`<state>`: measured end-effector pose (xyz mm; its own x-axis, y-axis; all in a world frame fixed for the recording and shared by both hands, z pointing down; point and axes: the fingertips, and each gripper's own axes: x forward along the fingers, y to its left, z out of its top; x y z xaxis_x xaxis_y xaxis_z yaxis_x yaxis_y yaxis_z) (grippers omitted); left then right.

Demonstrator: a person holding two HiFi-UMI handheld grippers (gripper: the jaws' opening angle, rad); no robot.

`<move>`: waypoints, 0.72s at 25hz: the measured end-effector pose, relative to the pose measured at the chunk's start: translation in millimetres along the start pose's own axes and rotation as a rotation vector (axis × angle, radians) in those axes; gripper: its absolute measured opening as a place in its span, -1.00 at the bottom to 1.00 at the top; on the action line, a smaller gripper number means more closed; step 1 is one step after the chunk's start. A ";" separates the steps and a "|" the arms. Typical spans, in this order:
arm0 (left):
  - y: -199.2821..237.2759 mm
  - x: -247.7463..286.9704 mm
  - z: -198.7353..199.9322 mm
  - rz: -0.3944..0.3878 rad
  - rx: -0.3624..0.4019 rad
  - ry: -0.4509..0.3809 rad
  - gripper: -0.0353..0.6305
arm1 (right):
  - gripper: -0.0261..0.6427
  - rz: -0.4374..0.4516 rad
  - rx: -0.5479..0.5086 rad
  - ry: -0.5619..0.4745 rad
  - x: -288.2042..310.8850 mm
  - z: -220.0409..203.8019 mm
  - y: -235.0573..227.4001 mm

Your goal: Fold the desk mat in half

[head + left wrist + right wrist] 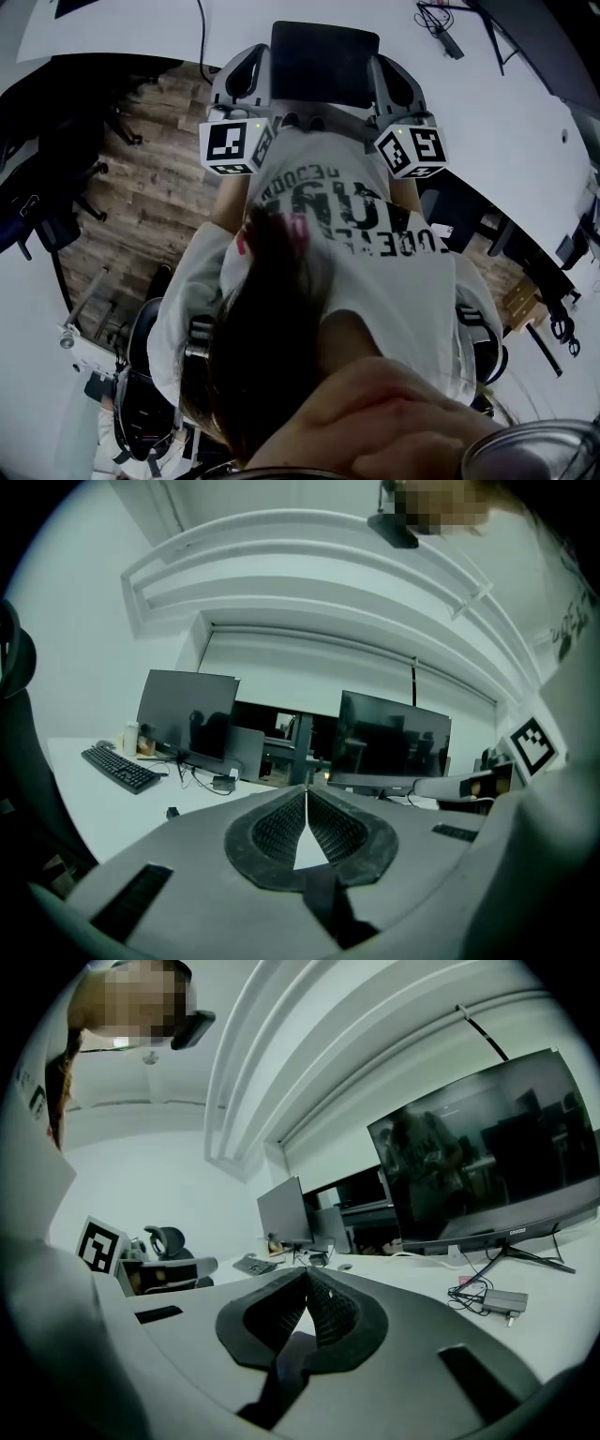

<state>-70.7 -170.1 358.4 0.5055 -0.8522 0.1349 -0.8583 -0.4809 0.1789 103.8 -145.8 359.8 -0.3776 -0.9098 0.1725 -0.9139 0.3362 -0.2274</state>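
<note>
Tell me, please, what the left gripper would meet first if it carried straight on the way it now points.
Most likely the upright stand between the two dark monitors, straight beyond the shut claw of the left gripper. The white desk stretches in between, so depth is unclear.

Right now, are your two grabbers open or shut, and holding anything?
Left gripper: jaws shut, holding nothing.
Right gripper: jaws shut, holding nothing.

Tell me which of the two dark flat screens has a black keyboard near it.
The left dark flat screen in the left gripper view: a black keyboard lies on the white desk beside it. The right screen shows none nearby.
</note>
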 end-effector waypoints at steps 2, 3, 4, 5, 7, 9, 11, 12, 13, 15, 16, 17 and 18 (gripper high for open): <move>5.6 6.7 4.1 -0.010 0.005 0.000 -0.88 | -0.93 -0.013 -0.003 -0.009 5.2 4.7 -3.0; 7.6 9.8 5.6 -0.014 0.007 0.000 -0.88 | -0.93 -0.020 -0.003 -0.014 6.9 6.8 -4.9; 9.2 12.6 6.4 -0.019 0.008 0.002 -0.88 | -0.93 -0.027 -0.002 -0.019 8.2 8.6 -7.0; 10.4 15.0 6.6 -0.024 0.009 0.006 -0.88 | -0.93 -0.033 -0.002 -0.024 9.2 10.1 -9.1; 12.1 19.4 7.0 -0.030 0.010 0.008 -0.88 | -0.93 -0.044 -0.001 -0.034 11.3 12.5 -13.0; 12.8 23.3 7.3 -0.036 0.010 0.005 -0.88 | -0.93 -0.050 0.000 -0.039 13.6 14.2 -16.0; 12.1 26.7 6.5 -0.043 0.007 0.010 -0.88 | -0.93 -0.053 -0.001 -0.044 16.0 15.6 -18.4; 11.4 28.1 5.2 -0.047 0.006 0.018 -0.88 | -0.93 -0.053 -0.001 -0.047 17.2 16.1 -19.4; 10.7 29.3 3.8 -0.050 0.005 0.026 -0.88 | -0.93 -0.054 0.001 -0.050 18.2 16.5 -20.4; 9.7 32.2 4.3 -0.054 0.004 0.021 -0.88 | -0.93 -0.056 0.002 -0.052 19.5 16.9 -22.2; 9.4 33.6 5.0 -0.055 0.003 0.016 -0.88 | -0.93 -0.057 0.003 -0.051 19.9 16.6 -23.0; 9.2 34.8 5.1 -0.057 0.001 0.013 -0.88 | -0.93 -0.059 0.004 -0.050 20.3 16.2 -23.9; 8.9 35.7 4.8 -0.059 0.000 0.013 -0.88 | -0.93 -0.062 0.004 -0.049 20.5 15.6 -24.7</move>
<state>-60.7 -205.8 360.1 0.5563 -0.8196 0.1372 -0.8271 -0.5301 0.1869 121.0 -176.5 354.0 -0.3130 -0.9395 0.1396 -0.9345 0.2784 -0.2218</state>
